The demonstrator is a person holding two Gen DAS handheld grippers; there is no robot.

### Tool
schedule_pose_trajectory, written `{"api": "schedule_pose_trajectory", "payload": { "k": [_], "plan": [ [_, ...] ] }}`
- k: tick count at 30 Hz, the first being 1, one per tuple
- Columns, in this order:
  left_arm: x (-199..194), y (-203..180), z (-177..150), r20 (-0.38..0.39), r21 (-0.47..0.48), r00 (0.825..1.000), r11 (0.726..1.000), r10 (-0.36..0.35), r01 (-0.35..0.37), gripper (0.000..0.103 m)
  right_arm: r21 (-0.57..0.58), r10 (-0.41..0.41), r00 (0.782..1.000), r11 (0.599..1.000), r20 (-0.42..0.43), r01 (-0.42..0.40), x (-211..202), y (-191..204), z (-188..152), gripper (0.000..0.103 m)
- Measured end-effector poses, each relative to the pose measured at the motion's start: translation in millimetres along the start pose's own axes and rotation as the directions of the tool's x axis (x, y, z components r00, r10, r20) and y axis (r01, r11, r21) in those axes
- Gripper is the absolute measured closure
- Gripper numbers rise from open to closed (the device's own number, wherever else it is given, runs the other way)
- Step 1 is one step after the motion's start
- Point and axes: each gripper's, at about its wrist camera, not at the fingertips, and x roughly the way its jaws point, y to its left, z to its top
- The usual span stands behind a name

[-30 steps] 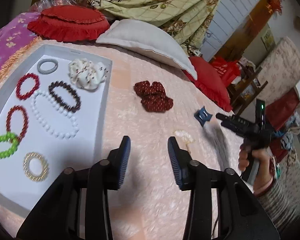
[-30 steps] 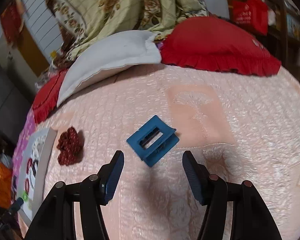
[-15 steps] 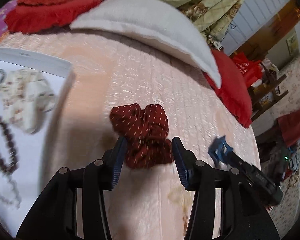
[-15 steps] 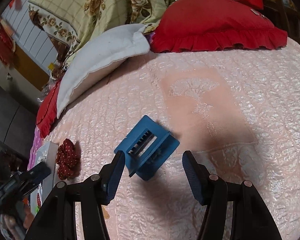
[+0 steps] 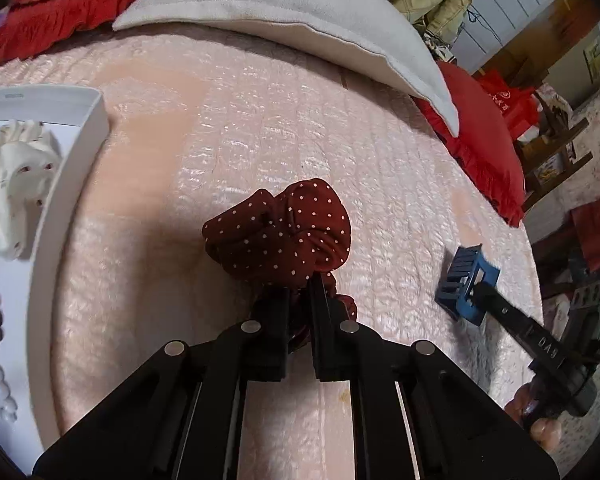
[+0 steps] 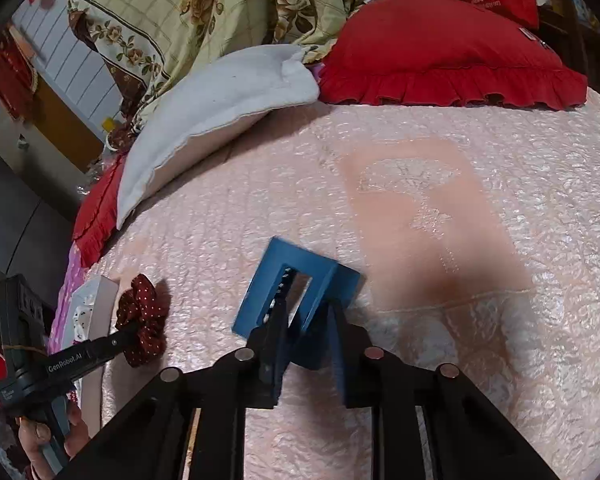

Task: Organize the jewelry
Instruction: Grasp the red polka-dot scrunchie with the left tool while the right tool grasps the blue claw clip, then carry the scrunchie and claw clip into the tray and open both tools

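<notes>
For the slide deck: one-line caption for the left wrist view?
Left gripper shut on the dotted red scrunchie on the pink bedspread, white tray alongside.

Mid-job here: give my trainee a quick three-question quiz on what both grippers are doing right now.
1. True or false: the left gripper is closed on the dark red polka-dot fabric scrunchie.
2. What does the right gripper grip? A) blue plastic claw hair clip B) white pillow C) nothing
3. Fill in: the cream patterned scrunchie lies in the white ____.

Key: 1 true. 2 A. 3 tray.
</notes>
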Motion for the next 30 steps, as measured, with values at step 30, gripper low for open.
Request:
{"api": "schedule_pose_trajectory", "payload": {
  "k": [30],
  "plan": [
    [-251.8,70.8,-128.0,0.310,-0.053,0.944,0.994,0.110,-0.098,0.096,-0.207,0.177,0.984,0.962,-0.025,-0.178,-88.7,121.7,-75.6,0.090]
  ]
}}
